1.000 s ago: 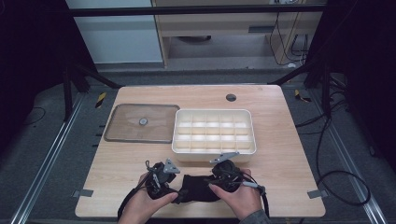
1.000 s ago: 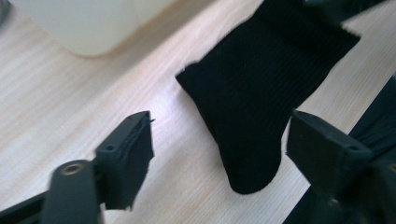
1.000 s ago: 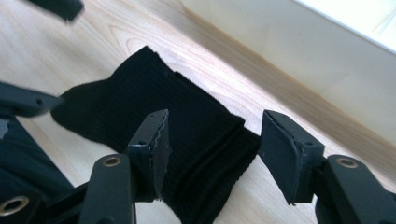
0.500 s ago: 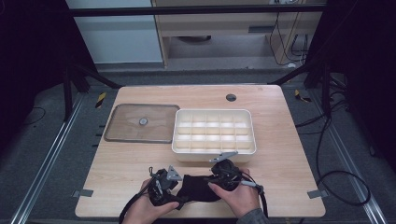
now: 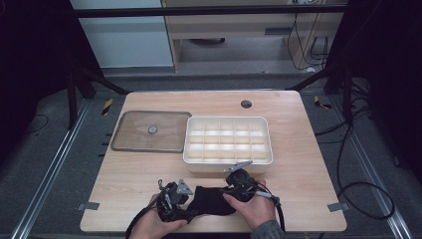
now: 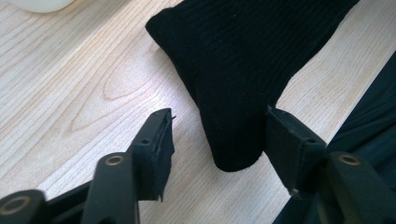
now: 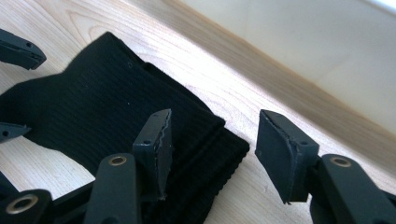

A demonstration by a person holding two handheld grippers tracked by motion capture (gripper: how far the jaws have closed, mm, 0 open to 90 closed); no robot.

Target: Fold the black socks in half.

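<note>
A black ribbed sock [image 5: 211, 200] lies flat near the table's front edge, between two hands. My left gripper [image 5: 189, 209] is at its left end. In the left gripper view the sock's rounded end [image 6: 243, 70] sits between the jaws of the left gripper [image 6: 217, 140], which have just been closing. One pad touches the cloth and the other stands off it. My right gripper [image 5: 229, 193] hovers over the sock's other end [image 7: 107, 112]. The right gripper [image 7: 215, 140] is open, with one jaw over the cuff and one past its edge.
A white compartment box [image 5: 268, 144] stands just behind the hands, and its wall [image 7: 303, 56] is close to the right gripper. A clear lid with a knob [image 5: 134, 139] lies at the back left. There is a round hole [image 5: 246, 104] in the tabletop behind the box.
The left hand has shifted slightly toward the front edge, settling its gripper at the sock's left end. The right hand and the sock have stayed put.
</note>
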